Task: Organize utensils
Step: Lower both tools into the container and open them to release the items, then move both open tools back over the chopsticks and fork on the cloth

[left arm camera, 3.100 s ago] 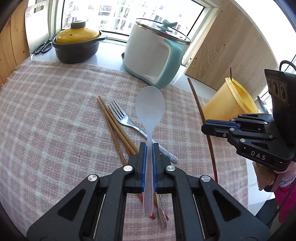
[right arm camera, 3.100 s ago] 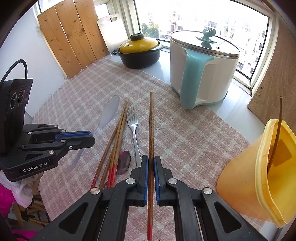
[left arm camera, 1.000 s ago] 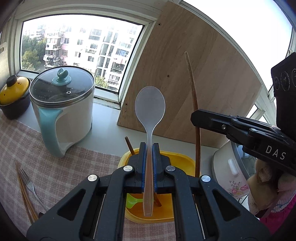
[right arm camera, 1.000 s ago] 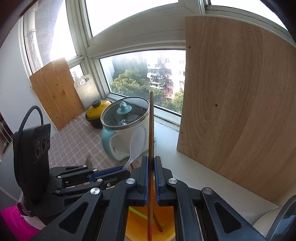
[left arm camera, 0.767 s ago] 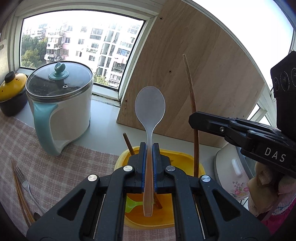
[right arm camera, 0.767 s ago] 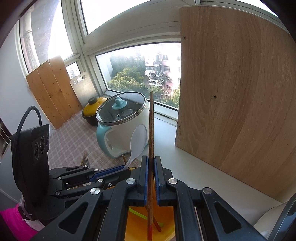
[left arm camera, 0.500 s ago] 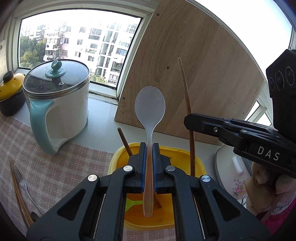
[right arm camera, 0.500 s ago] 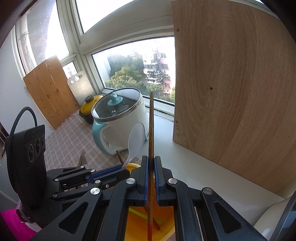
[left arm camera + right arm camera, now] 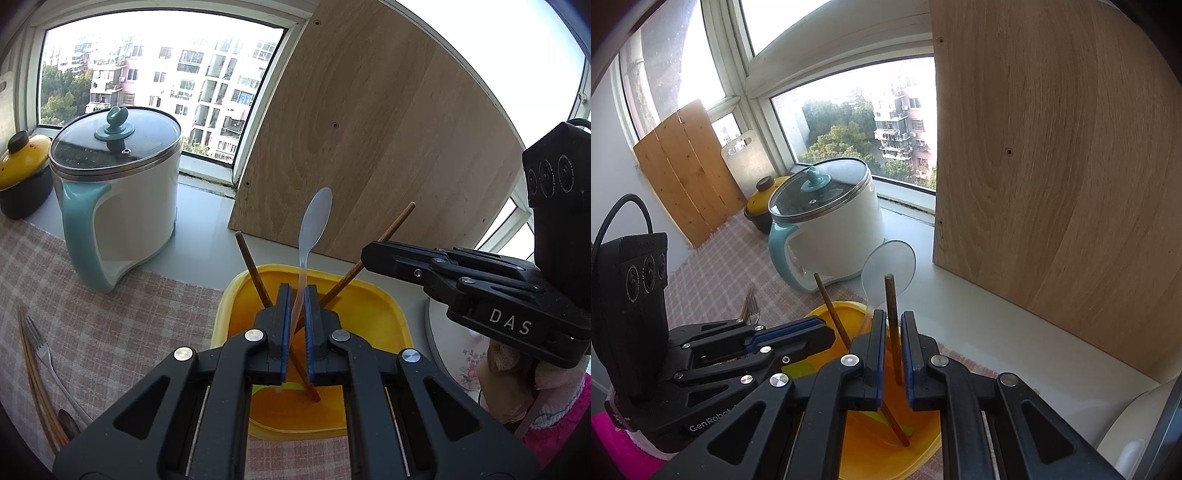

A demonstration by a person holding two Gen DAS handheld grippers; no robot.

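A yellow container (image 9: 391, 306) (image 9: 834, 306) sits just below both grippers. My left gripper (image 9: 296, 314) has its jaws slightly apart. The translucent white spoon (image 9: 316, 214) (image 9: 890, 264) stands loose between them, its handle down in the container and its bowl leaning away. My right gripper (image 9: 893, 332) is opening. A brown chopstick (image 9: 891, 306) (image 9: 384, 236) stands free between its pads, with its tip on the container floor. Another chopstick (image 9: 251, 262) (image 9: 827, 299) leans in the container too. Something green (image 9: 798, 369) lies at the bottom.
A white and teal electric pot (image 9: 114, 192) and a yellow-lidded dark casserole (image 9: 18, 173) stand at the left by the window. A wooden board (image 9: 369, 147) leans behind the container. A fork (image 9: 37, 347) and chopsticks (image 9: 40, 387) lie on the checked cloth. A white appliance (image 9: 443, 350) sits to the right.
The spoon has come loose in the left jaws and tipped away. The chopstick has slid down through the right jaws into the container and now leans there. Both grippers have sunk a little.
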